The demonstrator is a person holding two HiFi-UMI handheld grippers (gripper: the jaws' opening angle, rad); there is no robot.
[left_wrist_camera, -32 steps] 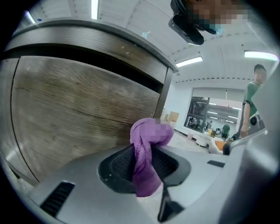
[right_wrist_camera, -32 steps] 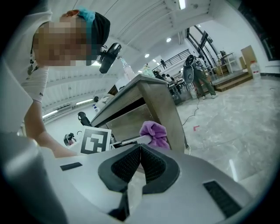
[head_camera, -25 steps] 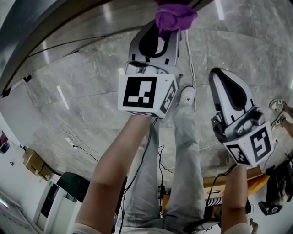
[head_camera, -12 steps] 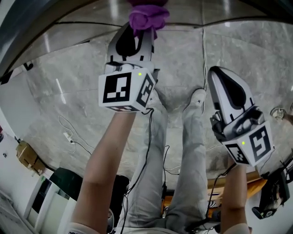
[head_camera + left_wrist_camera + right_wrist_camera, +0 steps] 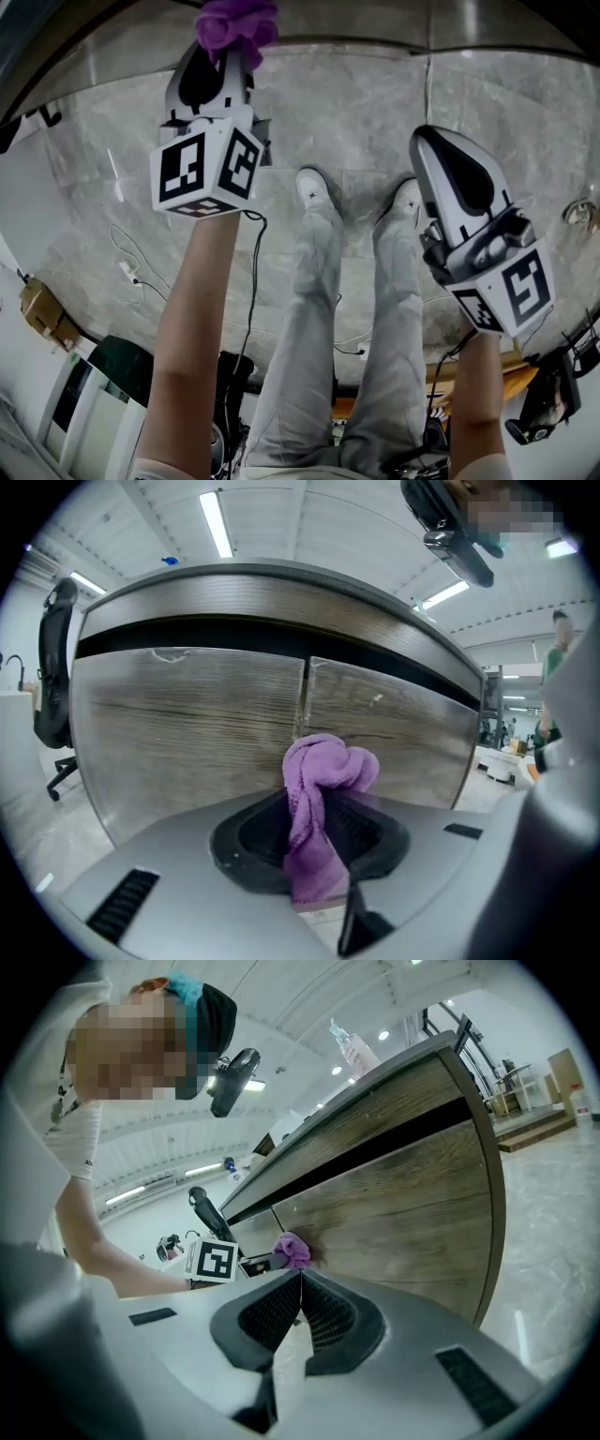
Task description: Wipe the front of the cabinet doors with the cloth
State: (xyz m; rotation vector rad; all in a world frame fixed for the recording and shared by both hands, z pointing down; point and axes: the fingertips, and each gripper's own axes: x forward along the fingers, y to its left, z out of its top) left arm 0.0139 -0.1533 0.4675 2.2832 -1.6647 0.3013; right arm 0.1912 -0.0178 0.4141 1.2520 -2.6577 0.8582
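My left gripper (image 5: 217, 66) is shut on a bunched purple cloth (image 5: 236, 22), held up at the top left of the head view. In the left gripper view the cloth (image 5: 319, 789) pokes out of the jaws, close in front of the grey wood-grain cabinet doors (image 5: 197, 719), near the seam between two doors. The right gripper view shows the cloth (image 5: 292, 1250) pressed against the door front (image 5: 412, 1204). My right gripper (image 5: 459, 178) hangs at the right, shut with nothing in it, away from the cabinet.
The person's legs and white shoes (image 5: 314, 187) stand on a grey marble floor (image 5: 356, 112). Cables (image 5: 141, 277) trail on the floor at left. A black office chair (image 5: 52, 682) stands left of the cabinet. A spray bottle (image 5: 354, 1049) sits on the counter top.
My left gripper has moved left and slightly up with the cloth along the cabinet. The right gripper has barely moved.
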